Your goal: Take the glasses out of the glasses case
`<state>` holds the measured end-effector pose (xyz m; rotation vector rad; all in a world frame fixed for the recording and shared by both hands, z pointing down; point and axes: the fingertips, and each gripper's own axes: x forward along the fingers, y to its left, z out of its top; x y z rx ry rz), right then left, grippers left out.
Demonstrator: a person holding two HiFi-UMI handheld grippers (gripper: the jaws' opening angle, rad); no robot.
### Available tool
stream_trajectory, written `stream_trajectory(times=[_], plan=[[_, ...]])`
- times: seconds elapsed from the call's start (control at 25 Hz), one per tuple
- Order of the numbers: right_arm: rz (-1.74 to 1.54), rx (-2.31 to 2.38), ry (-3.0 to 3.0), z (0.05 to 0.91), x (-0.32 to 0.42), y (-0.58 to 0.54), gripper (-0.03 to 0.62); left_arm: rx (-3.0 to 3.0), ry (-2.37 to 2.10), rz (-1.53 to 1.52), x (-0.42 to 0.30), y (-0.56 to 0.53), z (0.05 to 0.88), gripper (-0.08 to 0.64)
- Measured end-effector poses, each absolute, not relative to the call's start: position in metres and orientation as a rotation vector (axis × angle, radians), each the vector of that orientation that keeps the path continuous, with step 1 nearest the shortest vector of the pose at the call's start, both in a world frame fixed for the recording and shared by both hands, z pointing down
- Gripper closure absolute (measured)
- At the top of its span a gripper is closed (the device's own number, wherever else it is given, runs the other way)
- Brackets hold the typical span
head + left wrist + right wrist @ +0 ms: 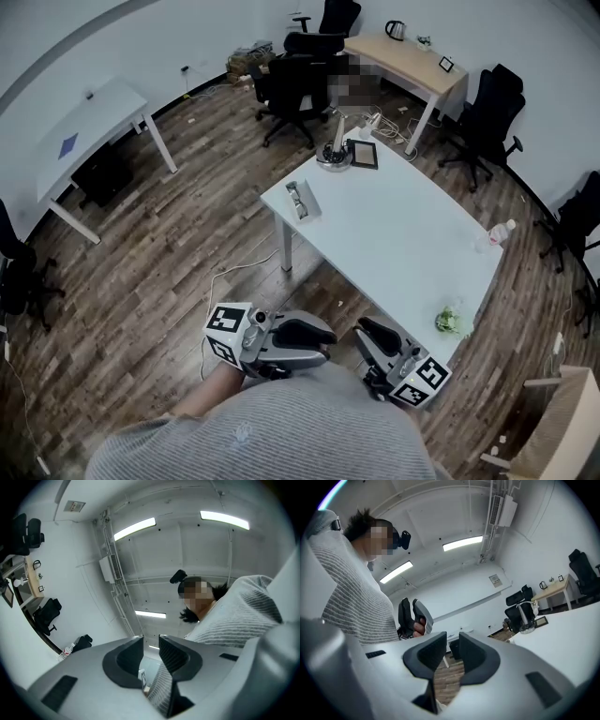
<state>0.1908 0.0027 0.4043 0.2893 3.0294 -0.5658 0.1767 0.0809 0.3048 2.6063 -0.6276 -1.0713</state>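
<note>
I stand back from the white tabletop [394, 234] on the wood floor [169, 244], holding both tools close against my grey striped sweater [281, 422]. The left tongs [323, 335] are drawn almost together, with only a narrow slit between them and nothing in it; the left gripper view has them [151, 641] pointing up past my sweater at the ceiling lights [135, 528]. The right tongs [366, 328] are likewise nearly closed on nothing, and the right gripper view shows floorboards through their slit [452, 639]. The glasses case [302, 200] lies well apart from both tools, near the tabletop's left edge towards the far end. From here I cannot tell whether it is open or whether the glasses are in it. Beyond it at the far corner stand a round-based desk item [335, 155] and, just beside that, a dark-framed tablet [363, 154]. A clear bottle [494, 234] lies near the right edge, and a small green object [452, 322] sits on the near corner, closest to the right tongs. Black office chairs [291, 80] stand behind the tabletop.
</note>
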Motion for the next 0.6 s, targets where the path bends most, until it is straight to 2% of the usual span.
stream_trajectory(times=[0.28, 0.6], plan=[[-0.581, 0.206, 3.027, 0.392, 0.082, -0.016, 0.509, 2.604, -0.464, -1.025, 0.070, 0.051, 0.294, 0.453], [-0.573, 0.045, 3.029, 0.388, 0.002, -0.024, 0.509, 2.618, -0.411, -0.961, -0.022, 0.040, 0.304, 0.453]])
